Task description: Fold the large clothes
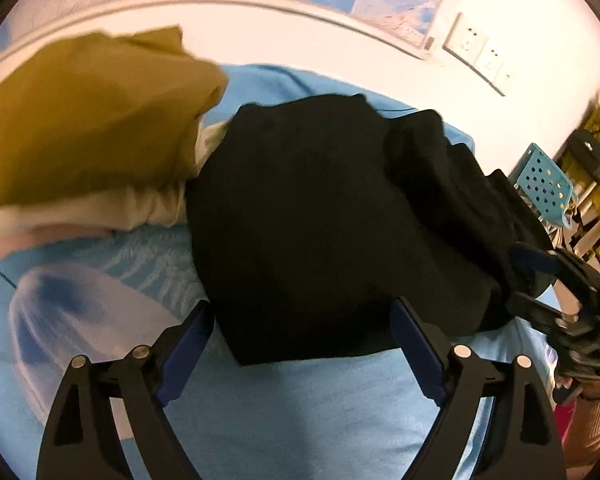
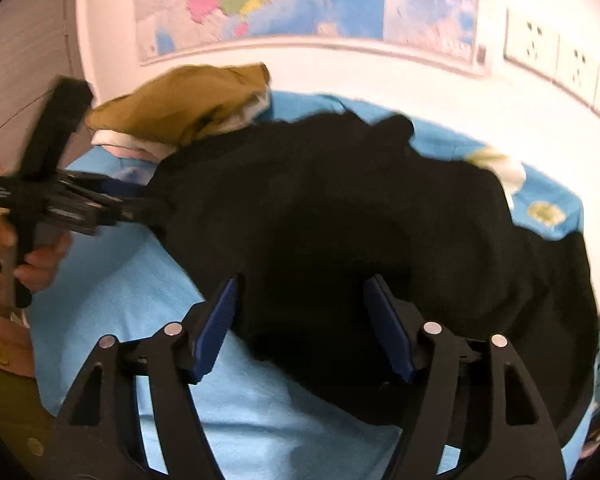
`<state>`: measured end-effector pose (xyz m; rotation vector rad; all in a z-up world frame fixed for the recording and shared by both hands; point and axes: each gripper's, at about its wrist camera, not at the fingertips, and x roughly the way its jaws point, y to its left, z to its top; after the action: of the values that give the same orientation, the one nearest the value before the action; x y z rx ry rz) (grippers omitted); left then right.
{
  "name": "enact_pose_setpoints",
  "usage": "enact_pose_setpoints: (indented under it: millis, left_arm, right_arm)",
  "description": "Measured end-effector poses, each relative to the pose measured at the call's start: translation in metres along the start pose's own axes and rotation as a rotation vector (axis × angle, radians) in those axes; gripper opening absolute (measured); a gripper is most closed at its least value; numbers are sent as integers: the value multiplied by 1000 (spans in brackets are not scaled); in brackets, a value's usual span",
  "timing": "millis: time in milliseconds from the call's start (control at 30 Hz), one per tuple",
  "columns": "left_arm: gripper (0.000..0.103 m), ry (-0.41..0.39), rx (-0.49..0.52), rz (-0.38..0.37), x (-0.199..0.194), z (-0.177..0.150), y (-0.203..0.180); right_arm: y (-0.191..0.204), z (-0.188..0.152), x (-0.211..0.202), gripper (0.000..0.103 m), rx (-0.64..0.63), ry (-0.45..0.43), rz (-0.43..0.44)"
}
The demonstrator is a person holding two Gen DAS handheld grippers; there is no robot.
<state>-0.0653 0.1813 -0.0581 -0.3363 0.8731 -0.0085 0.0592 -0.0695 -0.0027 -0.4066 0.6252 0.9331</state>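
Both tools stood apart and empty — left tool (image 1: 302, 322), right tool (image 2: 300, 300) — the bulky black folded garment (image 1: 320, 220) lying at twelve o'clock of each, its long axis crosswise.

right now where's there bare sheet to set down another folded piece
Free: the blue sheet in front of the black garment, near the open left gripper and open right gripper. A smaller strip lies beyond it by the wall. Crowded: the far left, where the mustard garment tops a pale pile.
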Motion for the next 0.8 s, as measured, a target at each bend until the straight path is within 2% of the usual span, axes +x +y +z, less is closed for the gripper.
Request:
enact_pose_setpoints:
  millis: [133, 200, 300, 400, 500, 700, 767, 800]
  left_arm:
    - [86, -10, 7, -5, -4, -6, -1]
    - [86, -16, 17, 2, -8, -8, -3]
    - [86, -23, 15, -3, -14, -12, -4]
    - [86, -24, 27, 0, -18, -16, -7]
    - [86, -16, 34, -10, -17, -19, -9]
    - [86, 3, 32, -42, -16, -26, -11]
    - [86, 10, 25, -71, -16, -28, -12]
    - [86, 17, 17, -89, -15, -29, -12]
  right_arm:
    - [28, 5, -6, 77, -133, -23, -2]
    - [42, 4, 1, 80, -206, -6, -14]
    - [50, -1, 12, 80, -256, 25, -40]
    - [56, -11, 25, 80, -334, 54, -113]
    - [58, -17, 32, 82, -365, 53, -137]
    - [60, -22, 48, 82, -417, 66, -208]
    - [58, -23, 56, 76, -423, 68, -243]
    - [56, -23, 60, 69, -422, 75, -253]
